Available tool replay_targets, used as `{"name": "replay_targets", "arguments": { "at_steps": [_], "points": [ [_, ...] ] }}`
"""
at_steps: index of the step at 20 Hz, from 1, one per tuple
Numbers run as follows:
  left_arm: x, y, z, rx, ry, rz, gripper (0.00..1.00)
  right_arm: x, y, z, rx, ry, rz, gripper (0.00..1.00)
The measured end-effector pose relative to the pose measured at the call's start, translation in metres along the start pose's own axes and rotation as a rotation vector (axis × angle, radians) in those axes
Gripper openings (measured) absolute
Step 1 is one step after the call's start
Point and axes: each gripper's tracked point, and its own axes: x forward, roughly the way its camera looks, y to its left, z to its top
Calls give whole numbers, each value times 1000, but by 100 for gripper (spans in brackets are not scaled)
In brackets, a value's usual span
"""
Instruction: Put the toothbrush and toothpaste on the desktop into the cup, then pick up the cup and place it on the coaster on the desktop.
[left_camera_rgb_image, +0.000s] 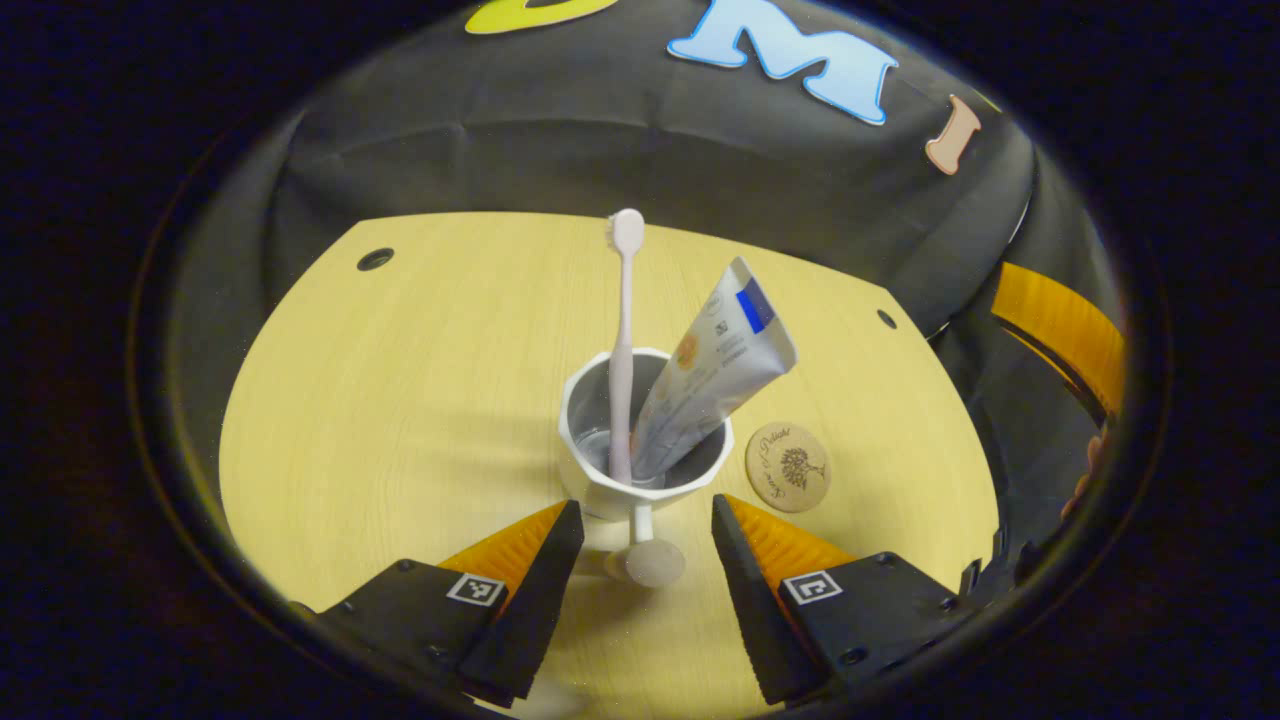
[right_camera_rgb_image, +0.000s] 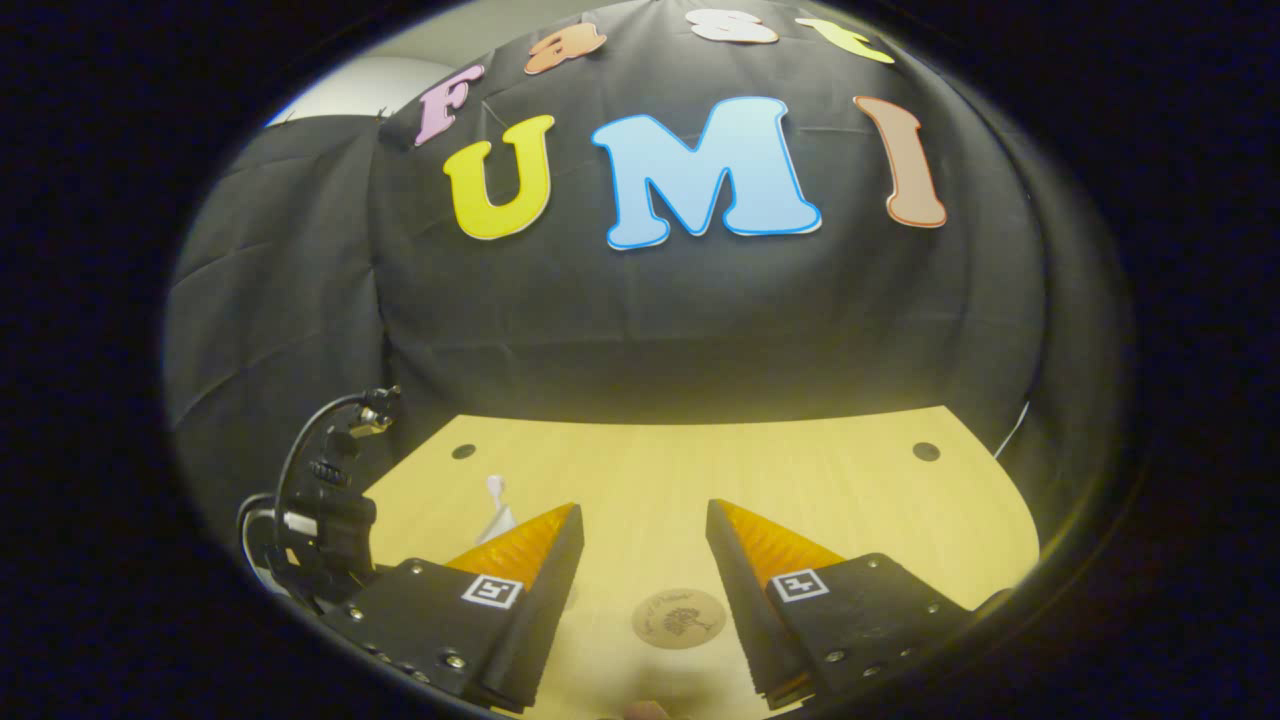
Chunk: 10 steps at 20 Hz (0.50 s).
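The cup (left_camera_rgb_image: 645, 455) stands on the tabletop (left_camera_rgb_image: 400, 400) with the toothbrush (left_camera_rgb_image: 624, 340) upright inside it, head up, and the toothpaste (left_camera_rgb_image: 712, 375) leaning out over its right rim. The cup's base is hidden behind its own rim; a handle with a round knob sticks out toward the camera, between the fingers. Just right of the cup lies the coaster (left_camera_rgb_image: 788, 467) — round, wooden, flat, close to the cup but apart from it; its engraving is too small to read.

The left gripper (left_camera_rgb_image: 645, 525) is tilted down at the cup from near the table's front, fingers spread wide on either side of the handle, touching nothing.

In the right gripper view, the right gripper (right_camera_rgb_image: 643, 530) is held lower and more level, fingers likewise wide apart and empty, the coaster (right_camera_rgb_image: 678, 618) between them on the tabletop. At left the other gripper's dark body and cable block most of the cup; only the toothbrush tip (right_camera_rgb_image: 494, 487) and a pale sliver below it show.
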Motion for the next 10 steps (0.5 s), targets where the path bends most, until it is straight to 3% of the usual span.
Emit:
{"name": "replay_targets", "arguments": {
  "at_steps": [10],
  "points": [
    [22,14,-10,46,170,81,76,-8,-25,-27,-16,65,-30,75]
  ]
}}
